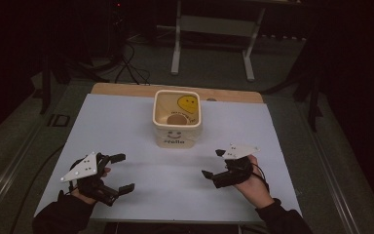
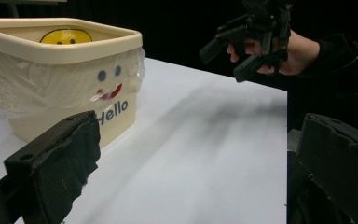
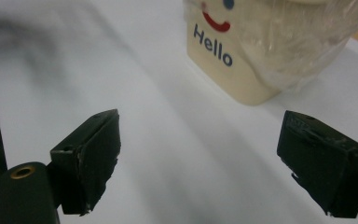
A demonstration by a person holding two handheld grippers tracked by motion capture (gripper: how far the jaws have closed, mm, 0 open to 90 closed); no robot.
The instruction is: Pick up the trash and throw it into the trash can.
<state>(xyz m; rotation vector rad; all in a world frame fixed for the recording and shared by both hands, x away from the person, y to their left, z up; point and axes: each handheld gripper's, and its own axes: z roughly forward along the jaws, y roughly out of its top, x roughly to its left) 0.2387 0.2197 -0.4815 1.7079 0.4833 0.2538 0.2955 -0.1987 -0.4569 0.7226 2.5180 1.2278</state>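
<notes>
A cream square tub (image 1: 177,127) stands upright at the middle back of the white table top (image 1: 117,126). It carries a smiley face and the word "Hello", and clear film wraps its walls (image 2: 65,79) (image 3: 261,46). A yellow smiley and a round brown shape (image 1: 177,118) show inside. My left gripper (image 1: 128,171) (image 2: 191,172) is open near the front left, nothing between its jaws. At the front right my right gripper (image 1: 212,163) (image 3: 200,163) is open too and holds nothing; it also appears far off (image 2: 223,63) in the left gripper view.
A wooden board edge (image 1: 126,89) shows behind the white top. Beyond the table stand the legs of a metal frame (image 1: 176,48), and cables (image 1: 131,68) lie on the dark floor. Bare white surface lies between the tub and both grippers.
</notes>
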